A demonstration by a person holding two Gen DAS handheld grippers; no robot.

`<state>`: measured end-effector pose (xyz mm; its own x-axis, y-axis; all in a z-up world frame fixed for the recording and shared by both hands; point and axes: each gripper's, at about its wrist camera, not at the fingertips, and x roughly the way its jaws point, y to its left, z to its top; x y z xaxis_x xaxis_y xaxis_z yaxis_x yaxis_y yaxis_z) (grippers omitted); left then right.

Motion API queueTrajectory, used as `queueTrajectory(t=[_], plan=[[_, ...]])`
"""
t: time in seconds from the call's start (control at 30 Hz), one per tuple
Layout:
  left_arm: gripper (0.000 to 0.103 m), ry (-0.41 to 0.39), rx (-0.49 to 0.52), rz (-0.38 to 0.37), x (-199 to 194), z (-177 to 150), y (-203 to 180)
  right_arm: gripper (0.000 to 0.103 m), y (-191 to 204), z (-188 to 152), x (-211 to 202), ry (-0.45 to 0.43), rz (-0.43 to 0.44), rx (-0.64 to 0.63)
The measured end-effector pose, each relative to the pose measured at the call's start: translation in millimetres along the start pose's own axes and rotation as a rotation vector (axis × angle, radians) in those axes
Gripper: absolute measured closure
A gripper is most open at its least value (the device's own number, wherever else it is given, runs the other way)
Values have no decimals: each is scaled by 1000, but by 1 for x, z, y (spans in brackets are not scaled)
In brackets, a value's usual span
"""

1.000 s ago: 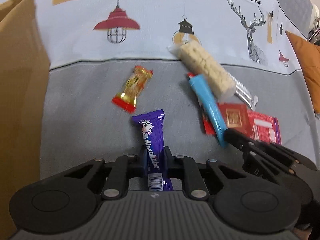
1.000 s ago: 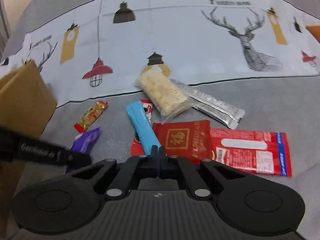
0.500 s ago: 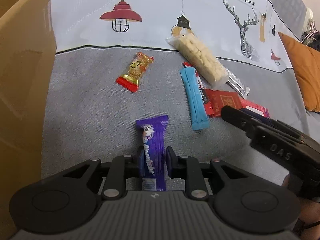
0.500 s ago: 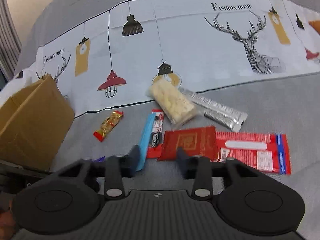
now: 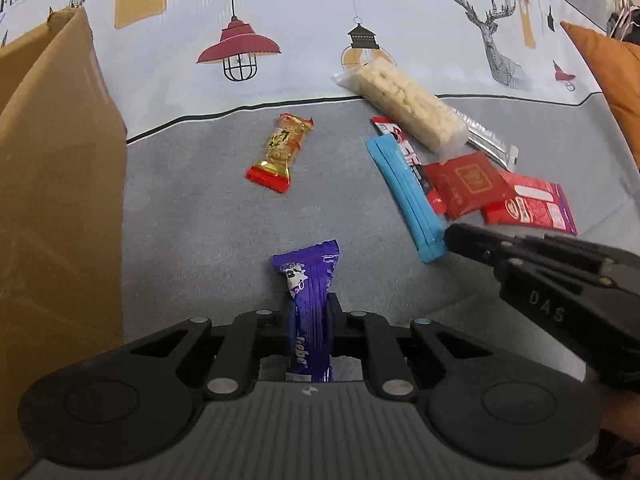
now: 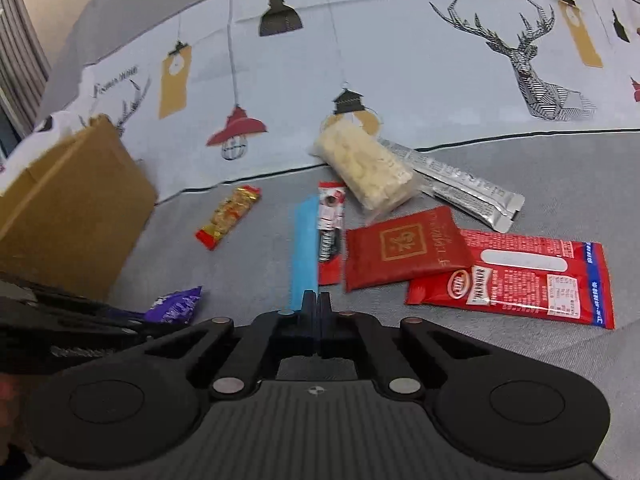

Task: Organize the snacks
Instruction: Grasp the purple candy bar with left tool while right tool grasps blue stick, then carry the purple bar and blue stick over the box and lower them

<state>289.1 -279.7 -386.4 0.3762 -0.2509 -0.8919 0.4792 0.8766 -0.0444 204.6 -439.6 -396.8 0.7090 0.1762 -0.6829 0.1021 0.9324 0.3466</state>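
Note:
My left gripper [image 5: 310,316] is shut on a purple candy bar [image 5: 308,280] and holds it above the grey sofa seat; the bar also shows in the right wrist view [image 6: 176,306]. My right gripper [image 6: 316,304] is shut and empty, its tips over the near end of a blue stick pack [image 6: 305,246]. That pack also shows in the left wrist view [image 5: 404,196], with the right gripper [image 5: 452,236] at its near end. A cardboard box [image 5: 52,184] stands at the left.
On the seat lie a red-gold candy [image 6: 228,216], a clear bag of white puffs [image 6: 364,168], a silver sachet [image 6: 468,188], a slim red stick [image 6: 330,232], a dark red packet [image 6: 404,246] and a red wafer pack [image 6: 516,276]. An orange cushion [image 5: 608,64] is at the right.
My left gripper has lifted and pulled back with the purple bar. My right gripper opened half a second ago and is shut again by the blue pack.

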Motion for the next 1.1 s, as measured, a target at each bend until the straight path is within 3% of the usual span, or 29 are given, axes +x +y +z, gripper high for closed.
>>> queueTrajectory(t=[0.1, 0.17, 0.27, 0.3, 0.33, 0.37, 0.4, 0.43, 0.63, 0.87, 1.1], plan=[[87, 12, 19, 32, -2, -6, 0, 102, 12, 0, -4, -3, 44, -39], [85, 12, 24, 46, -2, -11, 3, 94, 22, -1, -2, -22, 4, -88], [68, -3, 31, 95, -2, -14, 5, 57, 24, -3, 8, -24, -45, -111], [68, -14, 59, 118, -1, -15, 3, 43, 24, -5, 14, -31, -98, -112], [74, -22, 80, 117, 0, -17, 2, 42, 23, -7, 19, -31, -121, -110], [82, -25, 89, 99, 0, -18, 3, 42, 24, -10, 22, -51, -126, -119], [88, -17, 88, 80, 0, -18, 3, 54, 27, -10, 25, -56, -142, -131], [89, -4, 76, 80, -2, -17, 4, 85, 31, -10, 26, -56, -159, -152], [89, -3, 38, 57, -30, -19, 5, 87, 19, -6, 14, -46, -156, -48], [89, -51, 12, 24, -84, -30, 3, 87, 41, -19, -33, -58, -32, 82], [89, -126, -6, 29, -137, -48, 13, 87, 83, -19, -77, -129, -28, -37]])
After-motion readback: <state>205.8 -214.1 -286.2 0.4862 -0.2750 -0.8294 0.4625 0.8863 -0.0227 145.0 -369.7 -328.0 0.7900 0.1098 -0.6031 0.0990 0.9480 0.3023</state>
